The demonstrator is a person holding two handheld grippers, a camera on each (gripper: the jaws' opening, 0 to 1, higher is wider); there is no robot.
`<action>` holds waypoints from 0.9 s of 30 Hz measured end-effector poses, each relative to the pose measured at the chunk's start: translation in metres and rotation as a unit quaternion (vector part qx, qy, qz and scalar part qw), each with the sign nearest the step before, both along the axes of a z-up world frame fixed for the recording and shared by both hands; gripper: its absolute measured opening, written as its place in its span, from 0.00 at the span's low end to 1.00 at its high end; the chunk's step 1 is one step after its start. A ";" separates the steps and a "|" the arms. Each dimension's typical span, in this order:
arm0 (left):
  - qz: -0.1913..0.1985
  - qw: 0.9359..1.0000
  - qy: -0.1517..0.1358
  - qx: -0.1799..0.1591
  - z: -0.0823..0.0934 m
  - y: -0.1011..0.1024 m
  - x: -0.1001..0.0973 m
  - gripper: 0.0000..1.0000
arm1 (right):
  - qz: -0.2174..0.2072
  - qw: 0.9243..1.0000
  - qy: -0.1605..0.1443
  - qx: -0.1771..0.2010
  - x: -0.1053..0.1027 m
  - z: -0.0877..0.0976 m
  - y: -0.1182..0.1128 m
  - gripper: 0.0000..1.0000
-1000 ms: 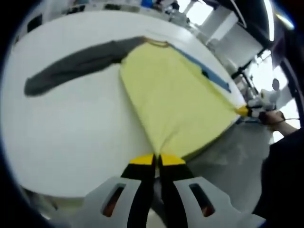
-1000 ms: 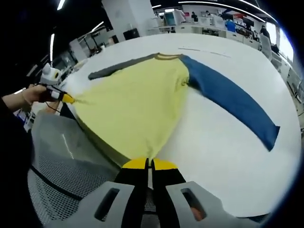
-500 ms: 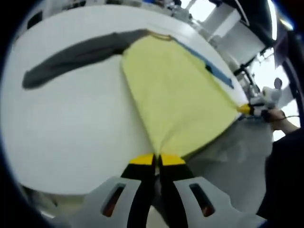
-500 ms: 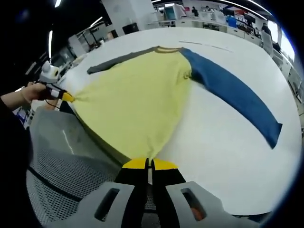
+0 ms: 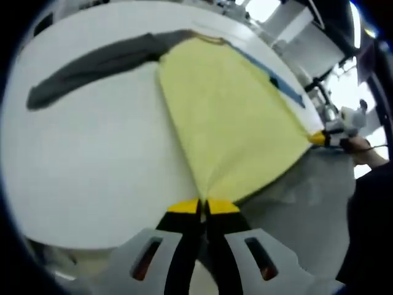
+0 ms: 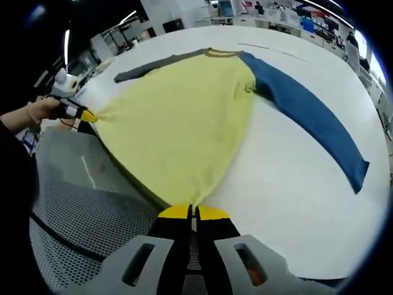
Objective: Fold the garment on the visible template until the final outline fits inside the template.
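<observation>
Since a second ago the garment point(image 6: 184, 123) sits a little farther onto the white table point(image 6: 295, 184), its blue sleeve point(image 6: 307, 117) reaching closer to the far right edge in the right gripper view. The yellow body lies spread and taut between both tools, its hem hanging just past the near table edge. The right gripper point(image 6: 191, 212) has its jaws pressed together on one hem corner; the left gripper point(image 5: 202, 206) pinches the other corner the same way. In the left gripper view the grey sleeve point(image 5: 92, 64) stretches out flat across the table, away from the body. A mesh chair point(image 6: 86, 221) stands below the table edge
</observation>
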State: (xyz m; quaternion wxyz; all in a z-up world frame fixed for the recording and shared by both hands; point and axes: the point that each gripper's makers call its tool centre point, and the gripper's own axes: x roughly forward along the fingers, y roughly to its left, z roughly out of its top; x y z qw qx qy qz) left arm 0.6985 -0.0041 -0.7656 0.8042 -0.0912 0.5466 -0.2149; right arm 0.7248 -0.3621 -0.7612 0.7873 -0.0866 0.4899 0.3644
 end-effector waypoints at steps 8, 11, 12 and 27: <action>-0.011 1.000 0.009 0.013 -0.004 0.003 -0.003 0.00 | 0.022 0.999 0.019 -0.014 -0.007 -0.008 0.003 0.03; -0.014 1.000 0.012 0.018 -0.007 0.004 -0.005 0.00 | 0.030 0.999 0.027 -0.019 -0.009 -0.011 0.003 0.03; -0.015 1.000 0.013 0.019 -0.008 0.005 -0.005 0.00 | 0.033 0.999 0.030 -0.021 -0.010 -0.012 0.004 0.03; -0.024 0.999 0.027 0.030 -0.016 0.007 -0.009 0.00 | 0.057 0.996 0.046 -0.042 -0.015 -0.022 0.003 0.03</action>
